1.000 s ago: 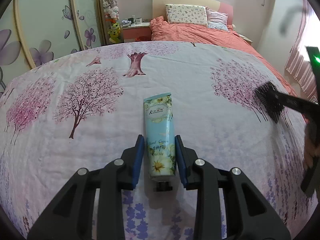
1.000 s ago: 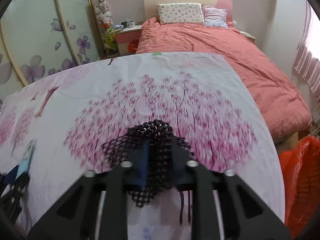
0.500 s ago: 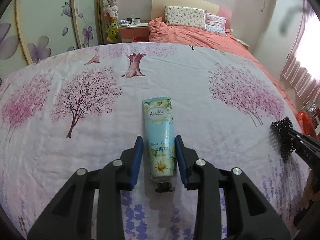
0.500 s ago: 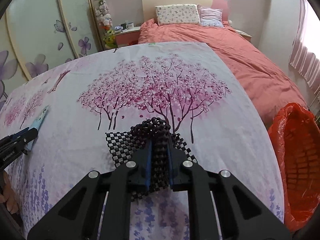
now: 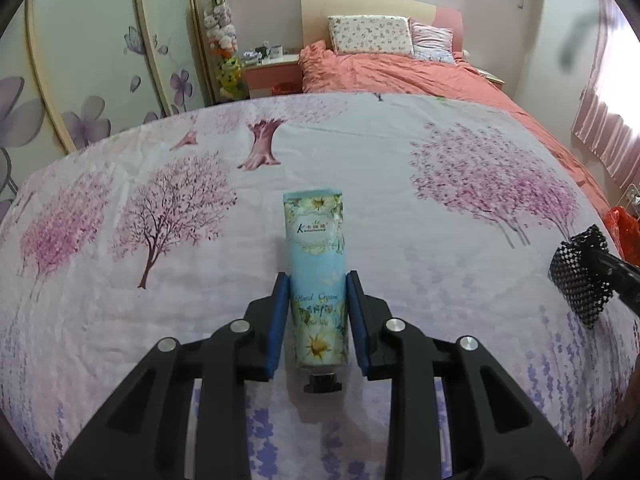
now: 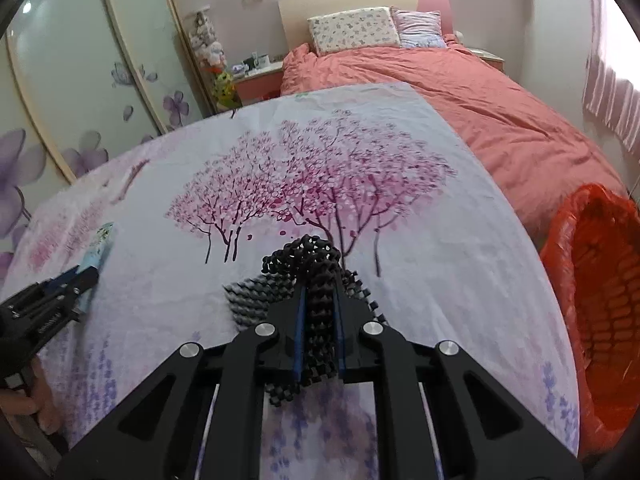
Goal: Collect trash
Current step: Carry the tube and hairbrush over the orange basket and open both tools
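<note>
Tube (image 5: 316, 276) of hand cream lies flat on the tree-print sheet (image 5: 160, 280), cap (image 5: 322, 382) toward the camera, in the left wrist view. The left gripper (image 5: 318, 320) straddles its lower half, jaws a little wider than the tube; whether the pads (image 5: 280, 320) touch it I cannot tell. It looks light, soft-walled and smooth, so a squeeze across the flat body near the cap end, where it is fuller, should hold best. At the right edge the mesh (image 5: 580, 276) hangs from the other tool.

In the right wrist view, the right gripper (image 6: 318, 300) has its jaws closed on the black mesh (image 6: 312, 272), a limp, springy, feather-light net bunched between the pads and spilling out on both sides. It hangs just over the sheet. The red-lined bin (image 6: 600, 300) stands open beside the sheet's right edge. The tube shows far left.
</note>
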`<state>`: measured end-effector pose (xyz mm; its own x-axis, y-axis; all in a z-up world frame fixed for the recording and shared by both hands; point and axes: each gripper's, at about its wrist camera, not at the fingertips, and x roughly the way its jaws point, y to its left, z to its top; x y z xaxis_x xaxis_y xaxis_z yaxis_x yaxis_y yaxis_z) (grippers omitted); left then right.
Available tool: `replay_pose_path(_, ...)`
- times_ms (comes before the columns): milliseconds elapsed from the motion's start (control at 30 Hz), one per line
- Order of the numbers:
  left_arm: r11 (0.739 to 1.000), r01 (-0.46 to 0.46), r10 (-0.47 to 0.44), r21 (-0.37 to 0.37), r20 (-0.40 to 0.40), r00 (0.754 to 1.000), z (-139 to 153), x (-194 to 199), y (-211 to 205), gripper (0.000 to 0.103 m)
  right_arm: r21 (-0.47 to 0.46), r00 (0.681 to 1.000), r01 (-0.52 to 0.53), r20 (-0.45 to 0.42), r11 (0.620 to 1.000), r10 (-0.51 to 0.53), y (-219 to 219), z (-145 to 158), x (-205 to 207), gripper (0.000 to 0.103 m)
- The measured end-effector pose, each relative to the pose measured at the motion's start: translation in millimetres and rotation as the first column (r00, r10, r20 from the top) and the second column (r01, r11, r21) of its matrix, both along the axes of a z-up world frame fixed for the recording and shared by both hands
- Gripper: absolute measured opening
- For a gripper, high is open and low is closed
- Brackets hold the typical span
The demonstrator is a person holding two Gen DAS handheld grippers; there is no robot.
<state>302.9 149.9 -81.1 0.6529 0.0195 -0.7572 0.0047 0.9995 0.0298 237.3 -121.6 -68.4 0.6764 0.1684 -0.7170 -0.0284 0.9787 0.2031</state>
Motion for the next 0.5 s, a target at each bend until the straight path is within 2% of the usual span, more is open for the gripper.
replay_pose_path(300, 0.997, 0.073, -0.073, 0.009, 0.038, 0.997, 23, -13, -33, 0.029, 0.036, 0.996, 0.054, 0.071, 0.998, -0.057, -30, 27, -34, 0.011)
replay_pose_path(500, 0.999, 0.045, -0.045, -0.001, -0.013, 0.999, 1, 2, -38, 0.029, 0.05, 0.995, 0.079, 0.05, 0.996, -0.081, -37, 17, -35, 0.011)
